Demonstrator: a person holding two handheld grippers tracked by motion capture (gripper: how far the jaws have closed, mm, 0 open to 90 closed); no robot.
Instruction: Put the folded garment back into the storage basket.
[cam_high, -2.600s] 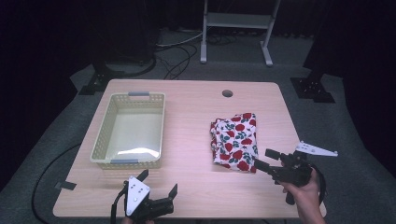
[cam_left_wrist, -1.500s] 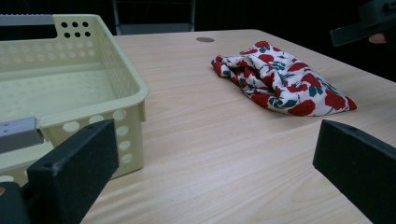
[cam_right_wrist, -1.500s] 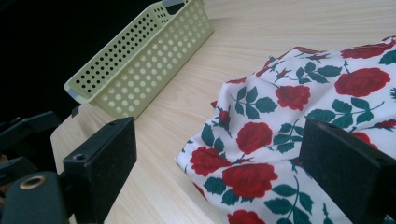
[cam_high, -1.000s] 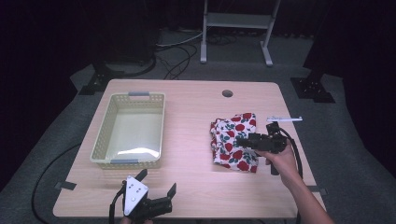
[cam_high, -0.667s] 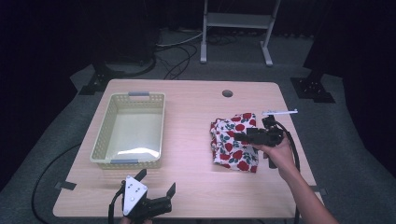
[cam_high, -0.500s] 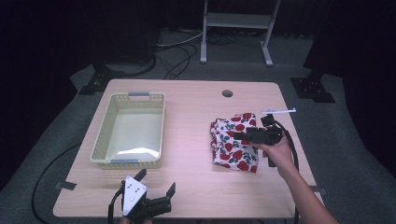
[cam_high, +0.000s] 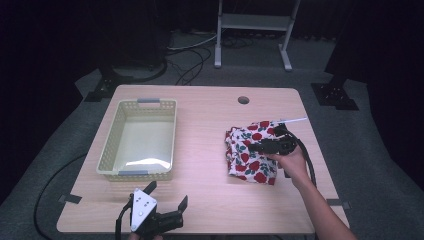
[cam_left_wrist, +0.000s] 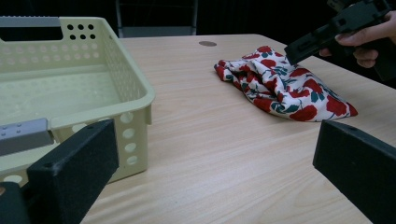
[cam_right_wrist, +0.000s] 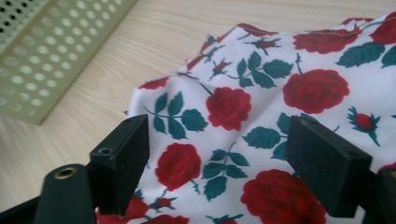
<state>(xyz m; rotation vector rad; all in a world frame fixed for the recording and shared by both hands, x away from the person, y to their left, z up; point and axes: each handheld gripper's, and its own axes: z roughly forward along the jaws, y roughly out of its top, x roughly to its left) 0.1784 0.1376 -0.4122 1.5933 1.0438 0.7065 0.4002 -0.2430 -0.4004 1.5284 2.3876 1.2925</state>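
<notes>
Wooden table (cam_high: 200, 200) under the fixed camera, dark floor and cabling beyond; items noted from the near edge outward. Nearest, the left gripper (cam_high: 165, 207) sits low at the table's front edge, jaws spread wide with nothing between them, idle and well apart from the work. Next outward on the left stands the cream basket (cam_high: 111, 155), upright, interior bare; nothing has been placed in it. To the right of centre lies the floral cloth (cam_high: 245, 155), a crumpled heap of rose-print fabric resting flat on the wood, well apart from the basket. The right gripper (cam_high: 257, 147) is over the cloth's middle, pointing toward the basket side; in the right gripper view its pads (cam_right_wrist: 122, 161) stand either side of the fabric, and the jaws have just been closing, though they remain spread and no fold is pinched. Judgement: the work is at its opening step; the grasp is not secured, and lifting, carrying and depositing the cloth, presumably into the basket, all remain
</notes>
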